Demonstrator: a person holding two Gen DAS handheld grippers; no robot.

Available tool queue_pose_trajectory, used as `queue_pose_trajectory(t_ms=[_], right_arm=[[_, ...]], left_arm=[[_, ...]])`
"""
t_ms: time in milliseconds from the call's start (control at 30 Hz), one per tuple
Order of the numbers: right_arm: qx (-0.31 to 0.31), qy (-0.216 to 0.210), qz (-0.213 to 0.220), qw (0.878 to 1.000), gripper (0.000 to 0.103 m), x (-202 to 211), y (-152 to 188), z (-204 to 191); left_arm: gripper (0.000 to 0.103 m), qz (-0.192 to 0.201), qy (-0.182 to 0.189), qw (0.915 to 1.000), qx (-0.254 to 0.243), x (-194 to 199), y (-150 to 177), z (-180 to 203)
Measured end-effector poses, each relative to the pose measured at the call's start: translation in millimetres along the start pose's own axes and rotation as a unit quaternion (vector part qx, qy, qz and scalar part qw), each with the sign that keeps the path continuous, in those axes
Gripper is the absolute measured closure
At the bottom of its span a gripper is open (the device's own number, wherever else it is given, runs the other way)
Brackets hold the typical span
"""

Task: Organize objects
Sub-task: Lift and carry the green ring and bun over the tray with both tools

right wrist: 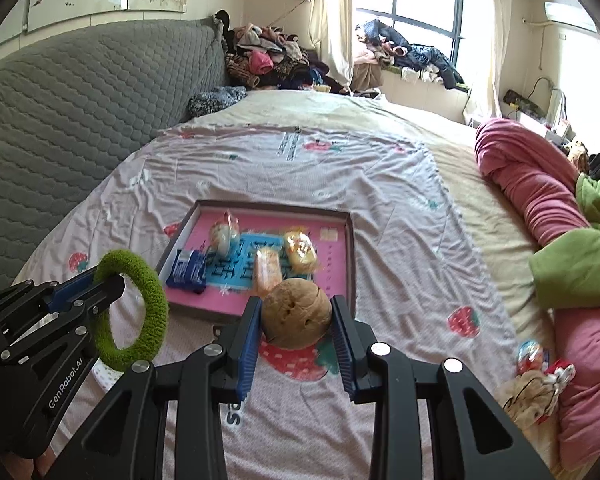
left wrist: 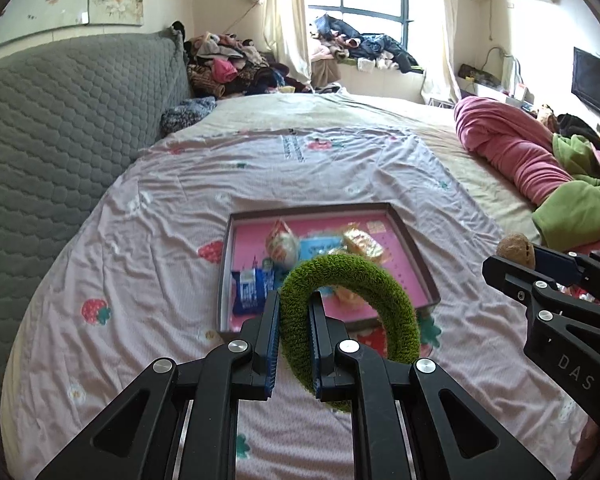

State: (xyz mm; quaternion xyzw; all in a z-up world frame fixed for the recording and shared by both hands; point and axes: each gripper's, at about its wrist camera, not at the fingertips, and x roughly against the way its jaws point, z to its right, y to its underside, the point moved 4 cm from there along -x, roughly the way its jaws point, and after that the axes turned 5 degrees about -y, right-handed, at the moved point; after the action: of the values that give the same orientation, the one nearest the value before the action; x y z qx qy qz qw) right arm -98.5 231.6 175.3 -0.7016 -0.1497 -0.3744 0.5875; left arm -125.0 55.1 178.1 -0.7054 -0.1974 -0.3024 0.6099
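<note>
Spread across the bed (left wrist: 172,240), a pink strawberry-print sheet is serving as our working surface, with a grey quilted headboard (left wrist: 60,120) to one side and piled clothes under the window. We are holding both tools above it. Our left tool (left wrist: 294,344) is pinching a fuzzy green ring (left wrist: 384,280) by one side of its loop, so most of the ring is hanging free beyond the fingers. Our right tool (right wrist: 296,336) is pressing its ribbed blue pads against a brown walnut (right wrist: 296,312), gripping it at its widest part. Just ahead of both tools, a shallow box (right wrist: 350,248) with a pink floor is lying on the sheet, already holding wrapped snacks and a blue packet (right wrist: 188,272).

We are judging that both items are heading for that box. The walnut is hard and round, so it could be squirting out of the pads if we tilt or jolt, then rolling off across the soft sheet. The ring, held off-centre, could be swinging and snagging the box's rim or knocking the snacks. With the tools this near one another, we could also be bumping them together.
</note>
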Motion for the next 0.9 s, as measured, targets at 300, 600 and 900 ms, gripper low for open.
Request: queue_pose_trajectory(t_ms=[300, 600, 900], right_arm=[[0.008, 0.007, 0.011, 1.0, 0.069, -14, -24, 8], [0.007, 0.003, 0.025, 1.0, 0.069, -39, -39, 20], [0.003, -0.011, 0.042, 0.999, 0.069, -77, -41, 29]], left_arm=[[0.09, 0.006, 0.002, 1.0, 0.001, -23, -31, 3], [0.09, 0.006, -0.002, 1.0, 0.007, -63, -44, 6], [0.09, 0.004, -0.007, 0.9999, 0.009, -112, -38, 7]])
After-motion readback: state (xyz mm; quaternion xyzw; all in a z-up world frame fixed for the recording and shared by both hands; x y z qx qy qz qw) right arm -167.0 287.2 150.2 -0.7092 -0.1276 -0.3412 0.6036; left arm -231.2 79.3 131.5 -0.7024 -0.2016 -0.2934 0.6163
